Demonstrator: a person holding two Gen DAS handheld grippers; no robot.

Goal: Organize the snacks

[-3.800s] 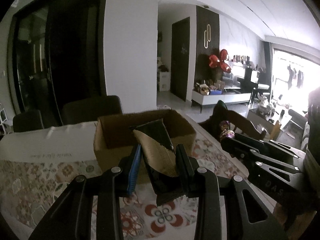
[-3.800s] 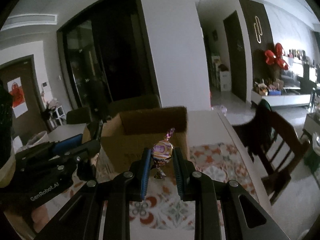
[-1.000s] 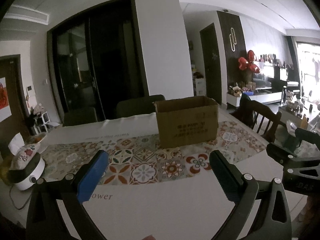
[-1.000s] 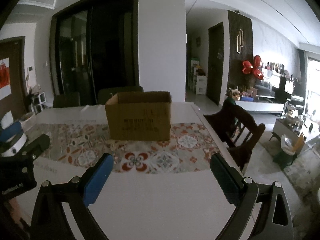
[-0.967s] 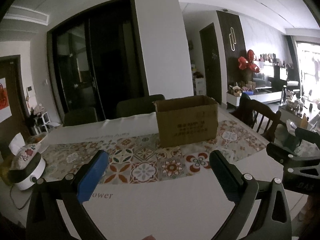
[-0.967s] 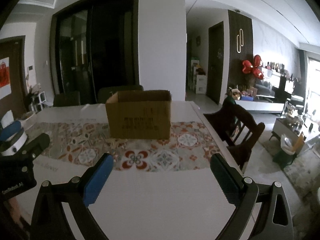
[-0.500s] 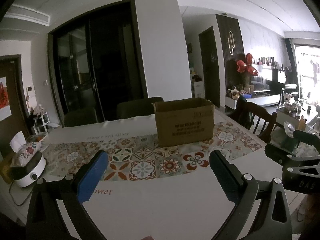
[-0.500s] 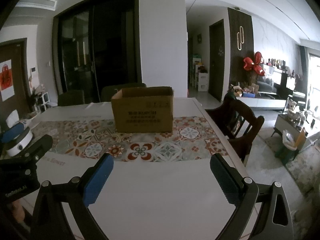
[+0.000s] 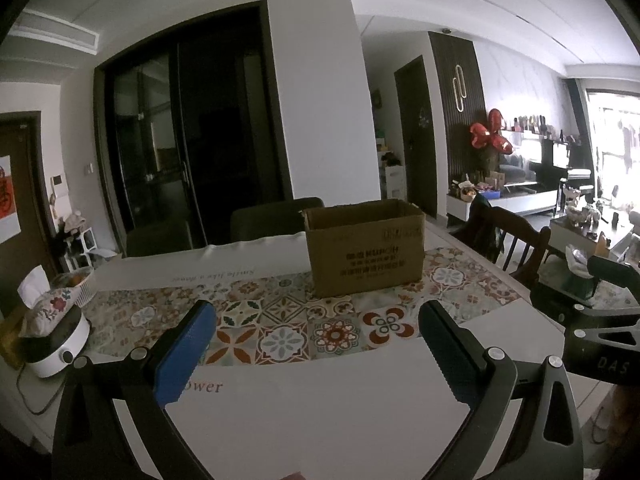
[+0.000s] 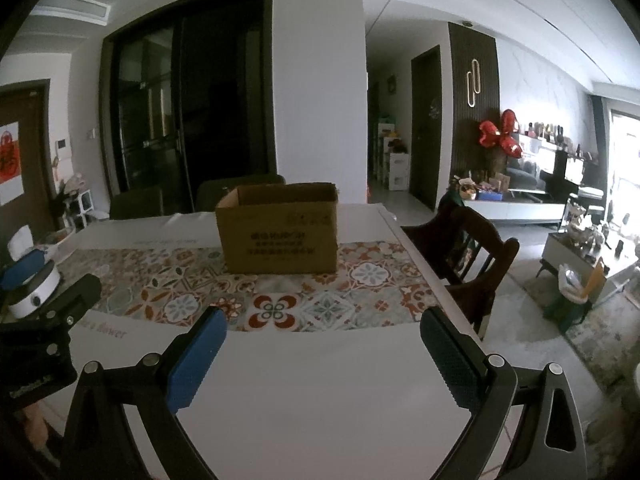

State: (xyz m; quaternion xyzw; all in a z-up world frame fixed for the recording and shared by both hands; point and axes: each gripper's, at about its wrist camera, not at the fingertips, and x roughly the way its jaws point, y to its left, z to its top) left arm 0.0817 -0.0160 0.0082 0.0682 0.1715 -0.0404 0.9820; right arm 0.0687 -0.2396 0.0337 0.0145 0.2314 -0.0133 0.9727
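Observation:
An open brown cardboard box [image 9: 365, 248] stands on the patterned table runner [image 9: 280, 328]; it also shows in the right wrist view [image 10: 280, 232]. Its inside is hidden from both views. No loose snack shows on the table. My left gripper [image 9: 316, 344] is open and empty, low over the white near part of the table, well short of the box. My right gripper [image 10: 322, 348] is open and empty too, beside the left one. Each gripper's body shows at the edge of the other's view.
A white round appliance [image 9: 56, 344] with a floral tissue pouch [image 9: 44, 308] sits at the table's left end. Dark chairs [image 9: 276, 216] stand behind the table and a wooden chair [image 10: 468, 256] at its right edge. The living room lies beyond at the right.
Since 3.8 s ago both grippers let go of their snacks, a dark packet and a wrapped candy, and drew back from the box. In the last second they pulled back slightly more.

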